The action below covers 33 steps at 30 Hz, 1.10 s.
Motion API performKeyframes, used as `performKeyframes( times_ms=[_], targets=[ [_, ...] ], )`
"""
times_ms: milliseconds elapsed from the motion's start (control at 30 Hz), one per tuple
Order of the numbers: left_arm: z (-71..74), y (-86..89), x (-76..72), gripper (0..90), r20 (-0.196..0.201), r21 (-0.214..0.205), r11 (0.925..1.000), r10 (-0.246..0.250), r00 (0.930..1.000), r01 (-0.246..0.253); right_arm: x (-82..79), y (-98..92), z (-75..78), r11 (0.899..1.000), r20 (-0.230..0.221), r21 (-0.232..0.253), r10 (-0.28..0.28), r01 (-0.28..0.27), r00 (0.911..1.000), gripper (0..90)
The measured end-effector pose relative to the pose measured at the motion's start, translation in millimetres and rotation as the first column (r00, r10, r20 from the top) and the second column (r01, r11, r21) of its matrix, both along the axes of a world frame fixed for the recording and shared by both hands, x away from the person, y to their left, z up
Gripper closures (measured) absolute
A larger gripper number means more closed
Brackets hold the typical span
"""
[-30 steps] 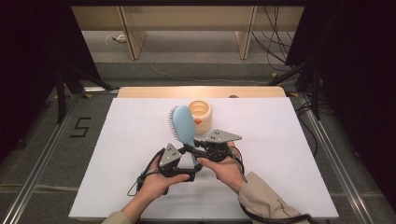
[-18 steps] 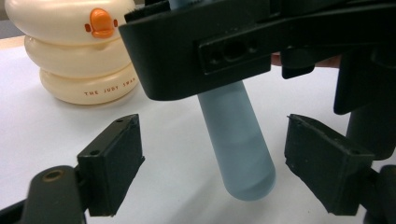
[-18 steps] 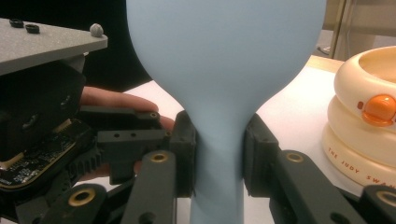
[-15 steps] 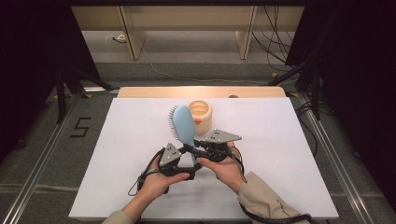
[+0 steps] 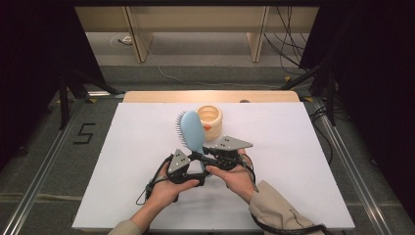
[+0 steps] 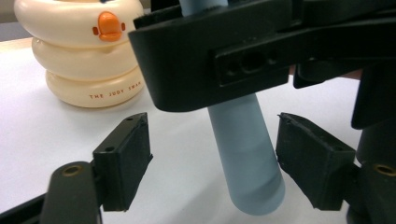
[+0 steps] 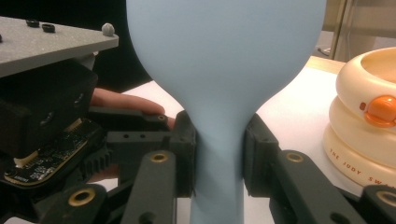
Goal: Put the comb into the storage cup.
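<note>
The right gripper (image 7: pixel 218 154) clamps the blue hairbrush (image 5: pixel 192 131) by its neck, upright near the bench (image 5: pixel 303 147) middle. The left gripper (image 6: pixel 212 161), jaws just closing, brackets the handle untouched; misaligned, it could twist the brush loose.

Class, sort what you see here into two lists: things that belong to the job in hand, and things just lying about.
In the job:
- light blue plastic hairbrush
- right gripper, clamped on its handle
- left gripper, jaws just been closing around the handle's end, not touching

Lying about:
- cream ringed duck-faced cup
- white table
</note>
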<state>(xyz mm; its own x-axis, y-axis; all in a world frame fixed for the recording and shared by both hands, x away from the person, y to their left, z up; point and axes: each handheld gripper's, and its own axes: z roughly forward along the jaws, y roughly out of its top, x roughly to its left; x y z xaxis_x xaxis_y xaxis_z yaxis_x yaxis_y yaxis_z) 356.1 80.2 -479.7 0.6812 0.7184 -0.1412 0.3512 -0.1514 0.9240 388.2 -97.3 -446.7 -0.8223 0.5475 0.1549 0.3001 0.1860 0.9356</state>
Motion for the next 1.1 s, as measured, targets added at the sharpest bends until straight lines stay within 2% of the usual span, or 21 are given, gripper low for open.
performKeyframes(
  times_ms=[500, 1000, 1100],
  targets=[
    [-2.0, 0.0, 0.2, 36.6, -0.022, -0.036, 0.9994, 0.001, 0.9998, -0.002, 0.2, 0.2, -0.7, 1.0, 0.005, -0.001, -0.003, 0.003, 1.0, 70.4],
    [-4.6, -0.6, -0.2, 50.7, -0.031, -0.063, 0.998, -0.004, 0.9995, 0.002, 0.8, 0.0, -1.6, 1.0, 0.01, -0.003, -0.01, 0.01, 0.9999, 70.3],
    [-5.0, -1.4, -0.8, 56.3, -0.036, -0.074, 0.9973, -0.005, 0.9994, 0.002, 1.2, -0.1, -1.5, 1.0, 0.012, -0.005, -0.011, 0.012, 0.9999, 70.2]
  ],
)
